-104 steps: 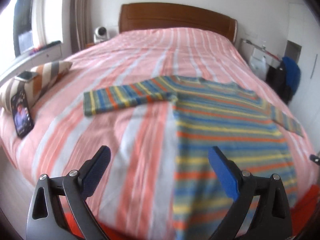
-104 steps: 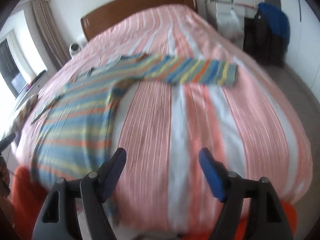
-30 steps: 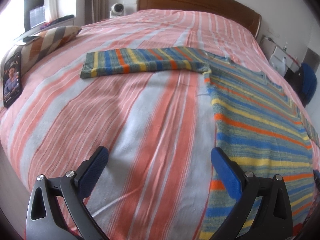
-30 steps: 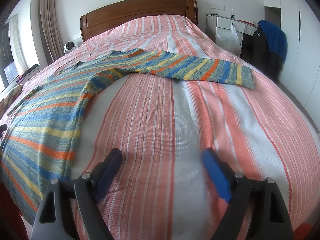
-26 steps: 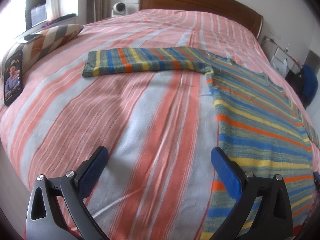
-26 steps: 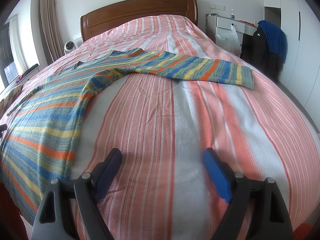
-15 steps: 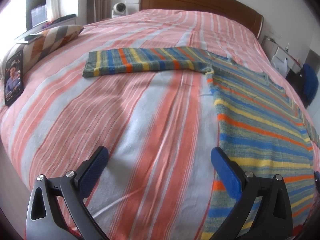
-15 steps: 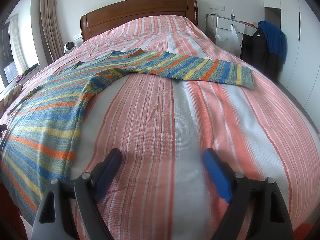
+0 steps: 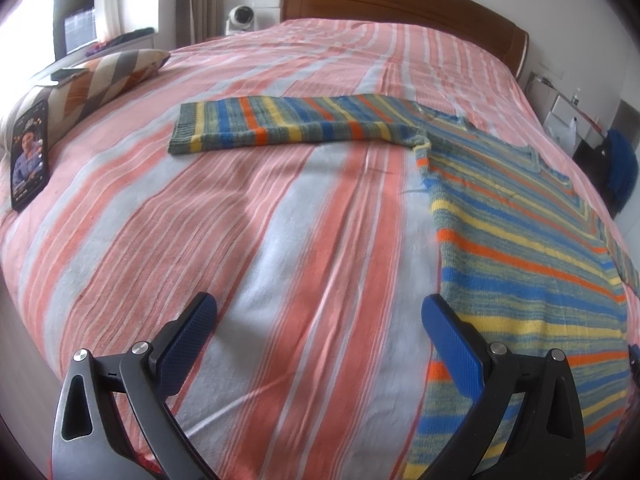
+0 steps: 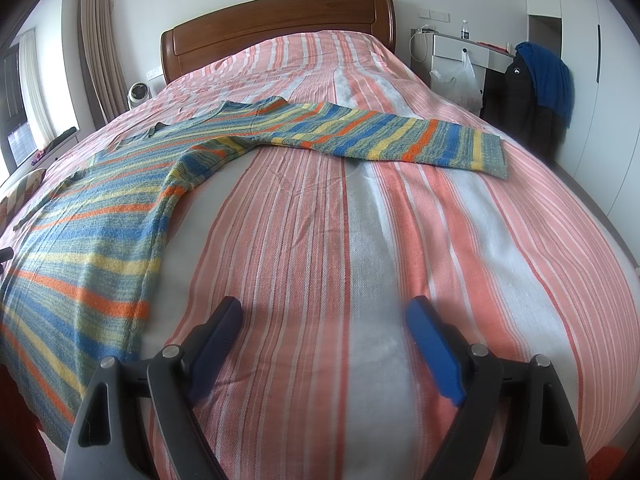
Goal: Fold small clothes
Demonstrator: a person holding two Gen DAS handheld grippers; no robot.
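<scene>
Sweater lies flat; both tools hover spread, empty.

the striped sweater runs past the lower frame edge; its hem is cut off in both views.

Bed w/ pink-white striped cover, wood headboard. Zigzag pillow at left edge, phone leaning beside it. Small white fan nr curtains. Blue jacket by white nightstand.
</scene>
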